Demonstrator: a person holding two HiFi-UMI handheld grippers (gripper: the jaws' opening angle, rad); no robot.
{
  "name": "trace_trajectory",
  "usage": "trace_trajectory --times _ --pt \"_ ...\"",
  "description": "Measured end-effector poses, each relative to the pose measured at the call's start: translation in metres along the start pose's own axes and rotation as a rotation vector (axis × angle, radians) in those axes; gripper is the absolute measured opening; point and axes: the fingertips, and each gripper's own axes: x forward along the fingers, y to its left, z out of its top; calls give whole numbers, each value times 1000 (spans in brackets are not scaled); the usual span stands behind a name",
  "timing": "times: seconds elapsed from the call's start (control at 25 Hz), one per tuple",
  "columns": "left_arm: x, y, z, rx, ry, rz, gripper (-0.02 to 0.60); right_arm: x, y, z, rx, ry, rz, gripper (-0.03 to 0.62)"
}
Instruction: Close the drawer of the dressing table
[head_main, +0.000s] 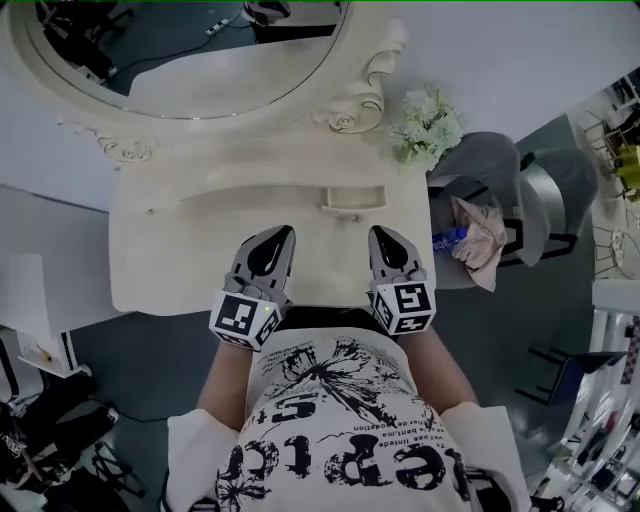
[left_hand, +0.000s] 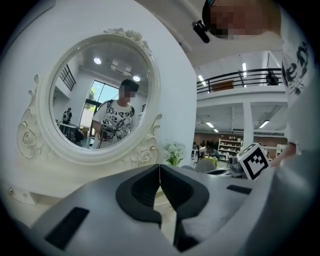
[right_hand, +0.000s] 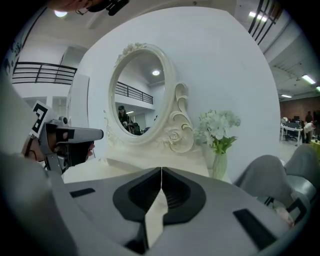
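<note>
The cream dressing table (head_main: 180, 250) stands against the wall under its oval mirror (head_main: 190, 50). Both grippers reach over its front edge, side by side. My left gripper (head_main: 283, 232) is shut with nothing between its jaws, and its tips (left_hand: 159, 167) point toward the mirror (left_hand: 100, 100). About a hand's width to its right, my right gripper (head_main: 380, 232) is shut and empty too, aimed over the tabletop (right_hand: 90, 172) at the mirror's carved frame (right_hand: 177, 135). I cannot make out the drawer: the tabletop, the grippers and the person's body hide the table's front.
A vase of white flowers (head_main: 428, 125) stands at the table's back right corner. A small raised rectangular rim (head_main: 353, 198) sits on the top, just beyond the grippers. A grey chair (head_main: 500, 170) with a pink cloth (head_main: 483, 240) and a blue bottle (head_main: 447, 240) stands close on the right.
</note>
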Motion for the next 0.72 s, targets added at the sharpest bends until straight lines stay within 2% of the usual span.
trace_trajectory --times 0.28,0.32,0.36,0.44,0.72 --pt "24 24 -36 -38 48 -17 18 43 -9 -70 23 168 -16 24" --pt "26 27 -41 -44 59 -17 18 49 -11 -82 23 198 -21 49" --pt "28 30 -46 -49 67 -18 18 53 -12 -94 27 227 -24 101" --pt "30 34 -53 -55 76 -20 18 62 -15 -111 41 265 -31 132" --pt "39 38 -73 -74 107 -24 18 83 -23 -125 85 272 -83 143"
